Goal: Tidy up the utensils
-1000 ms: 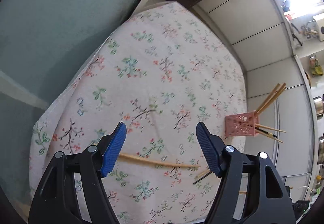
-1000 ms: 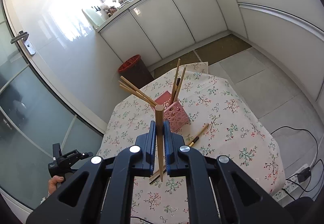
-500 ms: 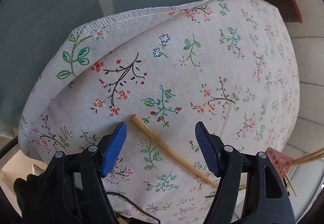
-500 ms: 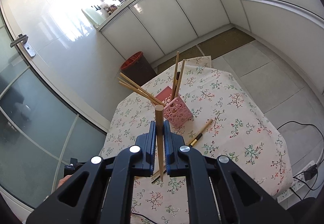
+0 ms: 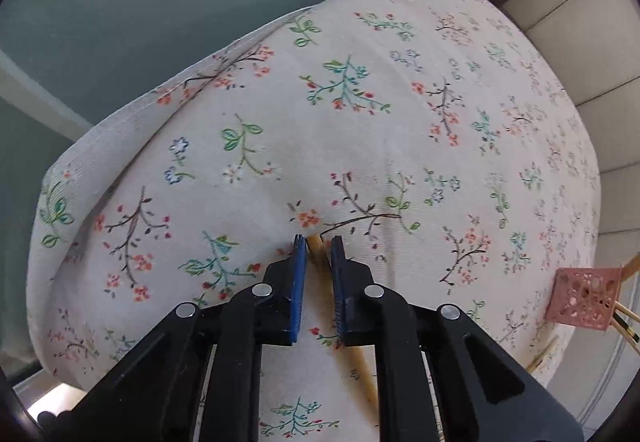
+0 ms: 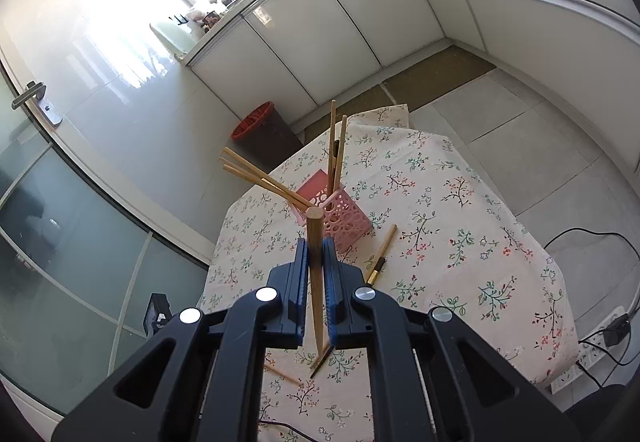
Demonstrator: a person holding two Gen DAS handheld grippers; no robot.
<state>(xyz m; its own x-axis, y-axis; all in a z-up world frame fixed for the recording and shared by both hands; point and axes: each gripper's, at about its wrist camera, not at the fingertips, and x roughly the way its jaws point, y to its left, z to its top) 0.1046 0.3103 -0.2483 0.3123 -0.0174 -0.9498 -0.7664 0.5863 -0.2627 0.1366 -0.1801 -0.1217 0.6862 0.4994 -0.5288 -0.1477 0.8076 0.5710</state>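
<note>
My left gripper (image 5: 318, 244) is shut on the thick end of a wooden chopstick (image 5: 358, 366) that lies on the floral tablecloth (image 5: 360, 122). My right gripper (image 6: 316, 248) is shut on another wooden chopstick (image 6: 315, 242) and holds it upright above the table, just in front of the pink perforated holder (image 6: 346, 220). The holder has several chopsticks (image 6: 264, 180) leaning in it. The holder also shows in the left wrist view (image 5: 584, 298) at the far right.
A gold-and-black chopstick (image 6: 380, 256) lies right of the holder, and two more (image 6: 320, 360) lie under my right gripper. A red-rimmed bin (image 6: 262, 130) stands beyond the table. A power strip and cables (image 6: 600, 338) lie on the floor at right.
My left gripper came down over the chopstick's thick end and closed on it. My right gripper kept its chopstick and stayed nearly still above the holder.
</note>
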